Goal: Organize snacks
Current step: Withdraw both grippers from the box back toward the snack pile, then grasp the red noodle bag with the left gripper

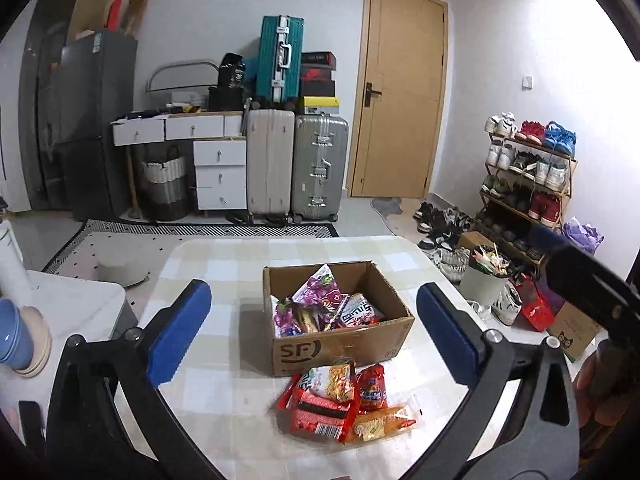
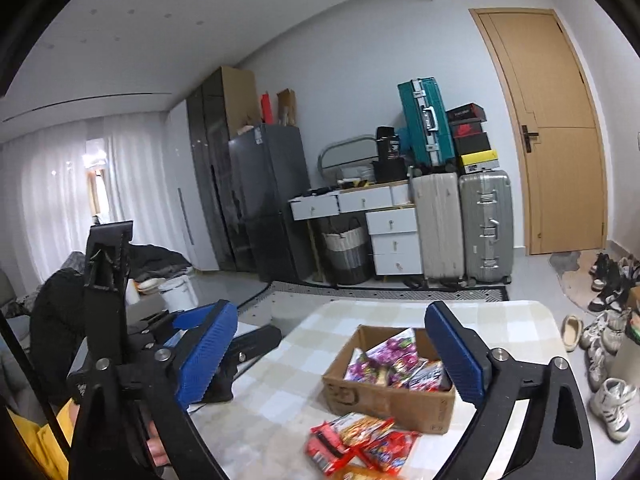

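An open cardboard box [image 1: 340, 346] marked SF stands on the checked tablecloth [image 1: 224, 264] and holds several snack packets [image 1: 320, 308], purple, red and white. In front of the box lies a loose pile of red and orange snack packets [image 1: 344, 404]. My left gripper [image 1: 314, 290] hangs above the table's near side, open and empty, with the box seen between its blue pads. My right gripper [image 2: 332, 312] is also open and empty, raised to the right of the box [image 2: 384, 400] and the pile [image 2: 360, 444]. Each gripper's black body shows at the edge of the other's view.
A blue cup on stacked plates [image 1: 16, 336] sits on a white side table at the left. A full waste bin [image 1: 486, 280], loose shoes and a shoe rack [image 1: 528, 184] stand right of the table. Suitcases [image 1: 316, 168], drawers and a door line the far wall.
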{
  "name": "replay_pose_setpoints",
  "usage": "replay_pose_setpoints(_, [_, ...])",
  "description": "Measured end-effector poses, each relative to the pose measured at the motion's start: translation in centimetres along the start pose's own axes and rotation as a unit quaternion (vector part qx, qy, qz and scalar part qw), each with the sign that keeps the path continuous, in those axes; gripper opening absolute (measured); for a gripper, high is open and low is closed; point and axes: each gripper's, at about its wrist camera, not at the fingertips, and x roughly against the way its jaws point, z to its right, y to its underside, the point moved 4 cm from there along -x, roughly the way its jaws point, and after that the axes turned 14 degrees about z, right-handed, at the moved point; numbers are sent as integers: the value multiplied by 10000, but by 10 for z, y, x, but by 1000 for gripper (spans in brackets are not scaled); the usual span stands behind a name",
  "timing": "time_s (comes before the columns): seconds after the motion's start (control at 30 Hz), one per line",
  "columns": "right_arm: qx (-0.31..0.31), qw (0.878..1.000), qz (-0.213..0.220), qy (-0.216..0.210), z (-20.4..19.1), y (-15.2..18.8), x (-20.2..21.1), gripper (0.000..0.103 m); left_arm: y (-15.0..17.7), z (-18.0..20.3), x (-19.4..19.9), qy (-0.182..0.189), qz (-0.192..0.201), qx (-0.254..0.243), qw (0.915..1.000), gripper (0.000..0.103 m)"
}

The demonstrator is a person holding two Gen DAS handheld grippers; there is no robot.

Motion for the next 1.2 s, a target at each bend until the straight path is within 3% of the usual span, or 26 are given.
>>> replay_pose_setpoints(0.17, [-256,9995,62,-145,0,17,25,102,18,-13,38,-45,70,88,9999,103])
replay_pose_setpoints(0.37, [-546,9984,-114,-93,13,40,32,103,55,-30,50,-21,-166,155,9997,103])
replay_pose_setpoints(0.6, [-542,9983,-215,60,20,51,35,103,120,-36,7,70,-875,168,9960,103])
replay_pose_setpoints(0.77, [-613,9977,-285,-29,23,62,33,102,167,-32,-41,213,-1503,214,9882,103])
replay_pose_setpoints(1.2, [-575,9945,-867,100,43,118,7,102,240,-13,-122,336,-2100,-108,9771,103])
